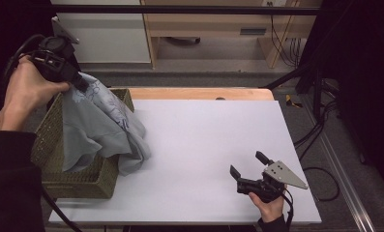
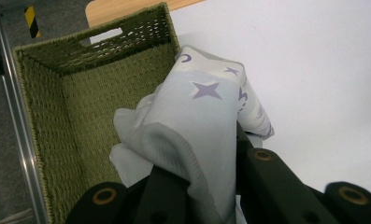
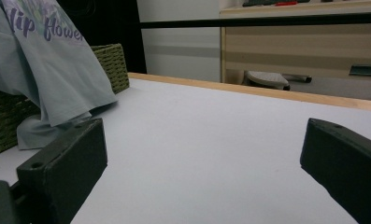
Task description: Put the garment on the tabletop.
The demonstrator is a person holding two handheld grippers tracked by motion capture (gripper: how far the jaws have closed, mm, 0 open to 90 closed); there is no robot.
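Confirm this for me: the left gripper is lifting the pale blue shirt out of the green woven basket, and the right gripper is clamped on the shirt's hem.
Not quite. The left gripper does hold the pale blue shirt above the green woven basket, but the right gripper holds nothing: the high view shows it resting on the white table, jaws open, far from the shirt.

Pale grey-blue shirt [image 1: 100, 123] with purple stars, perhaps lettering; olive-green woven basket [image 1: 78, 181]; white table [image 1: 209, 140].

The shirt [image 2: 192, 135] hides the left gripper's [image 2: 199, 186] tips and part of the basket [image 2: 66, 107] floor. Its print [image 3: 43, 25] is cut off.
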